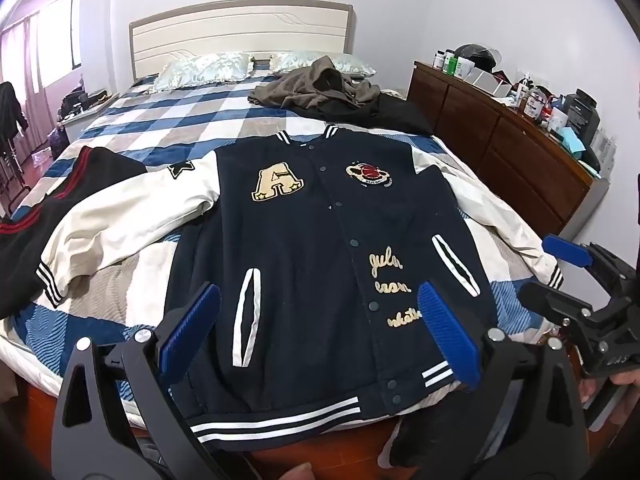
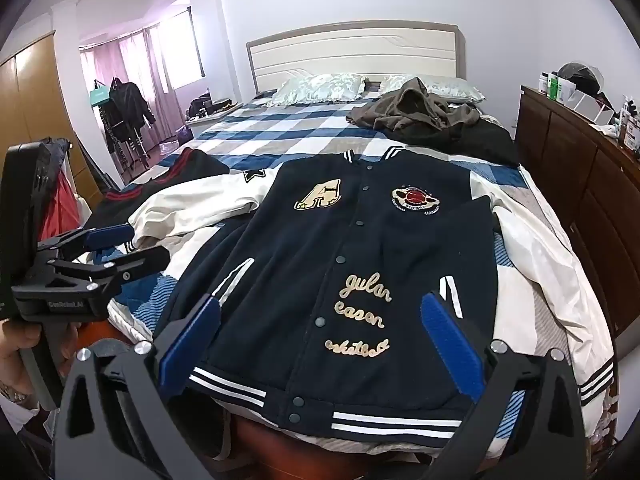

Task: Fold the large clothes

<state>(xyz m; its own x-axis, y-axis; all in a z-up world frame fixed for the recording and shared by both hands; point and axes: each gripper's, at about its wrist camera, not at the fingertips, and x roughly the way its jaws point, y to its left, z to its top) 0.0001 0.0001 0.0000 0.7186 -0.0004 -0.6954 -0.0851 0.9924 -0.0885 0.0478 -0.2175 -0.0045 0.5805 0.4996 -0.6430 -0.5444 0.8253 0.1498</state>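
Jacket (image 1: 320, 248) spread face-up, snapped, on bed (image 1: 168, 128), hem near. Left gripper (image 1: 320, 332) and right gripper (image 2: 320, 340) above hem, fingers wide, empty. Pinch sleeve cuff through both layers; fold inward flat, no bunching.

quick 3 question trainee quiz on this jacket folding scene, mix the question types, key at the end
1. True or false: the navy and cream varsity jacket lies front up, snaps closed, on the blue, white and grey checked bedspread.
2. Multiple choice: what does the left gripper hold?
A. the jacket's striped hem
B. a cream sleeve
C. nothing, its blue pads stand wide apart
3. Fill in: the crumpled brown-grey hooded garment lies near the ____ end of the bed.

Key
1. True
2. C; the right gripper is open too.
3. Head, just in front of the pale patterned pillows.
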